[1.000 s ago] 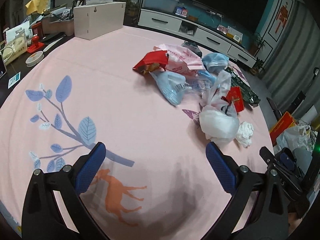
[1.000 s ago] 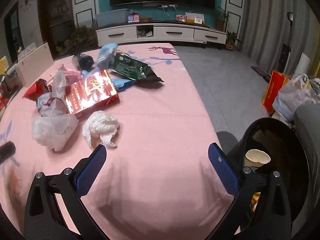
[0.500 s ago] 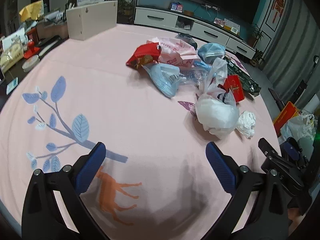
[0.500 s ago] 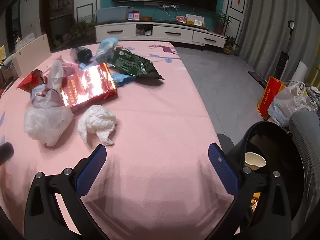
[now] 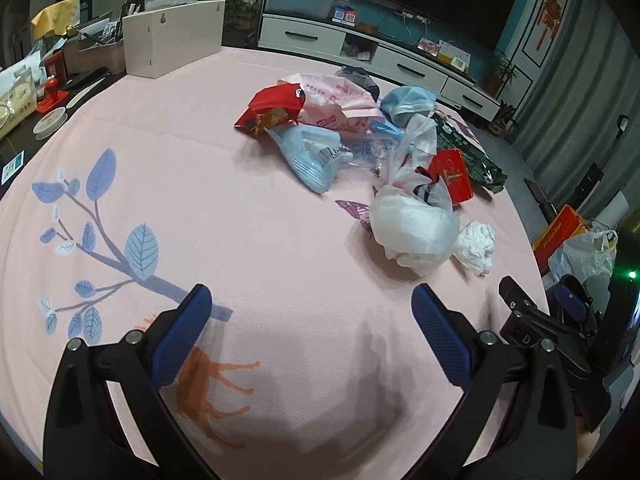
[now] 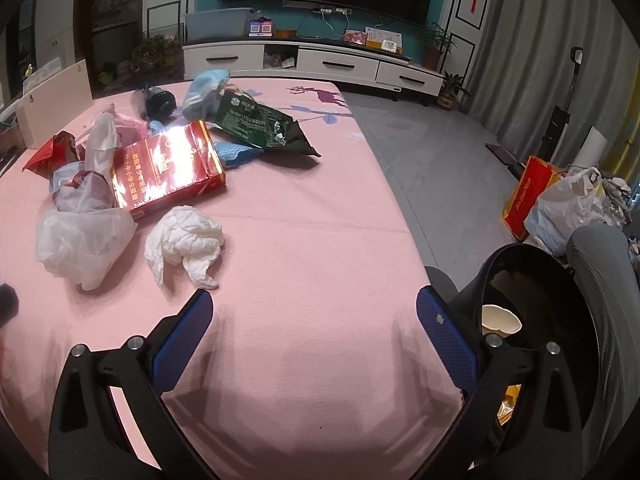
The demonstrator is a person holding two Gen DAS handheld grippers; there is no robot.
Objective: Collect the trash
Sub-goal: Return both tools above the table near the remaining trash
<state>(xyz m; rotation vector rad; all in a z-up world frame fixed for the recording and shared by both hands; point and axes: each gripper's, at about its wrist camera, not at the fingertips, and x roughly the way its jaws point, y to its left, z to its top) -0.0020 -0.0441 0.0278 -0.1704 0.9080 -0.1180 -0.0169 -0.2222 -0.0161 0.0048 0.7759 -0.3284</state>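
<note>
A heap of trash lies on the pink tablecloth. Nearest me are a crumpled white tissue and a knotted white plastic bag. Behind them sit a red box, a dark green snack bag, a red wrapper, a pale blue bag and a blue face mask. My left gripper hovers open over bare cloth. My right gripper is open too, just short of the tissue. A black bin with a paper cup stands off the table's right edge.
A white wooden box stands at the far left corner, with desk clutter beyond the cloth. A red paper bag and a filled plastic bag sit on the floor right. A grey sleeve borders the bin.
Both grippers have shifted slightly over the table, the right one nearer the tissue. Both stay open and nothing has been picked up.
</note>
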